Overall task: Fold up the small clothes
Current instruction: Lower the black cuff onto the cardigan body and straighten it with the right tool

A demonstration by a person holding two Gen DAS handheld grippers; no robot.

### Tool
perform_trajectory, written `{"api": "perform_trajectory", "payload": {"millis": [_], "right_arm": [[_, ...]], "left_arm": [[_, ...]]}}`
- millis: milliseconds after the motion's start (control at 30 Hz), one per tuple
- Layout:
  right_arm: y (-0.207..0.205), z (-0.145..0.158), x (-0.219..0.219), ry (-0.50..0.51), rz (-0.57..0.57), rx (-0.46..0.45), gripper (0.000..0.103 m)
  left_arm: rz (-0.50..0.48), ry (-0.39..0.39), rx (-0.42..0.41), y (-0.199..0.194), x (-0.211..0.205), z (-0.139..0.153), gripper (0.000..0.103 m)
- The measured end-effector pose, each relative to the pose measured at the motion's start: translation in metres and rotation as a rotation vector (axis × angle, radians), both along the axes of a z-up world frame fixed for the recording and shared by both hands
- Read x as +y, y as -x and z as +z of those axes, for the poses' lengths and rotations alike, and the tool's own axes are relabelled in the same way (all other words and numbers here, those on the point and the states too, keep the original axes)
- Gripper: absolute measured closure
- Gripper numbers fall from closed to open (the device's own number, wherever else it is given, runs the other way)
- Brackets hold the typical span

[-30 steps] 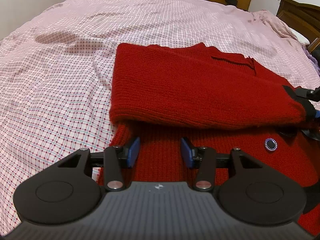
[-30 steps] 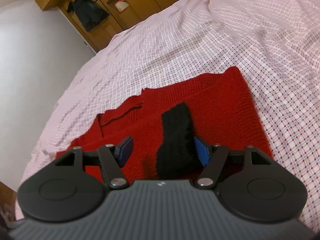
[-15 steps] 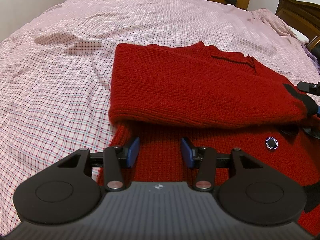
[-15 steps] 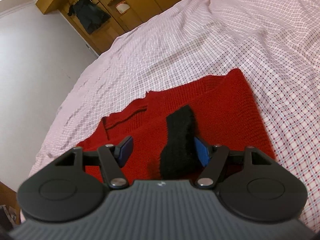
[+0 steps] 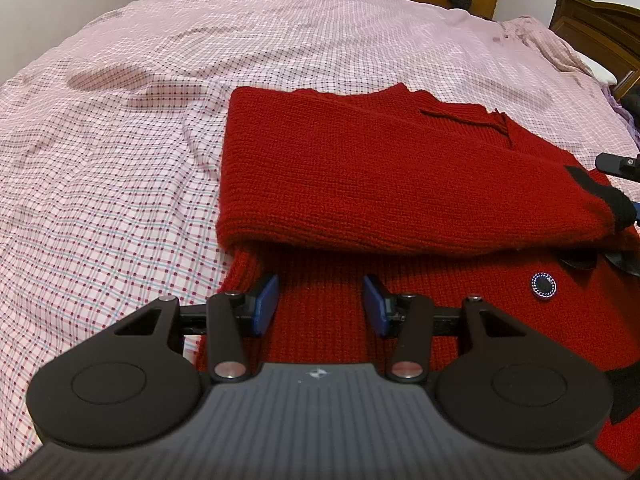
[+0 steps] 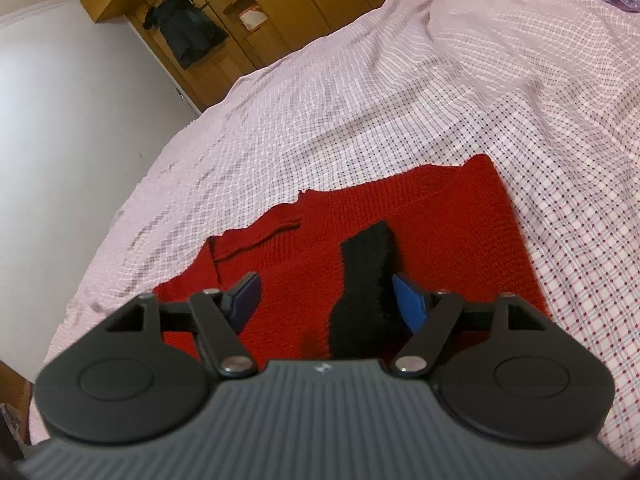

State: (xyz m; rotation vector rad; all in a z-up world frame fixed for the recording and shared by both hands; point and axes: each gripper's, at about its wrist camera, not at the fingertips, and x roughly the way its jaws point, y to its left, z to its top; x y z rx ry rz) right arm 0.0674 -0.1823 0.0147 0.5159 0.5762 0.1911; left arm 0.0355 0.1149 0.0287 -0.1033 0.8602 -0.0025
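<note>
While the red sweater (image 5: pixel 384 184) lies flat on the bed (image 5: pixel 120 160), its folded sleeve runs crosswise toward the right gripper (image 6: pixel 326 300). That gripper is nearer the black cuff (image 6: pixel 364 280), which sits between its wide-open jaws, ungripped. The left gripper (image 5: pixel 320 304), also open and empty, hovers above the hem.

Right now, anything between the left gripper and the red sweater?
Nothing visible. The left gripper is open right over the red sweater, near its lower body. The folded-over sleeve lies just ahead of the fingertips; it is part of the garment, not an obstacle.
</note>
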Motion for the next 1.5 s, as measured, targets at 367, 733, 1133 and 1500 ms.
{"api": "perform_trajectory", "payload": {"millis": [367,733,1133,1500], "right_arm": [[0.003,0.004,0.001,0.007,0.004,-0.016,0.028],[0.007,0.011,0.000,0.011,0.018,-0.036,0.028],[-0.002,0.005,0.000,0.057,0.042,0.008,0.028],[-0.001,-0.001,-0.001,0.142,-0.057,-0.008,0.028]], "left_arm": [[0.001,0.000,0.000,0.000,-0.001,0.000,0.049],[0.000,0.001,0.000,0.000,0.000,0.000,0.049],[-0.007,-0.011,-0.001,0.000,-0.003,0.000,0.048],[-0.017,-0.001,0.002,0.000,0.000,0.000,0.048]]}}
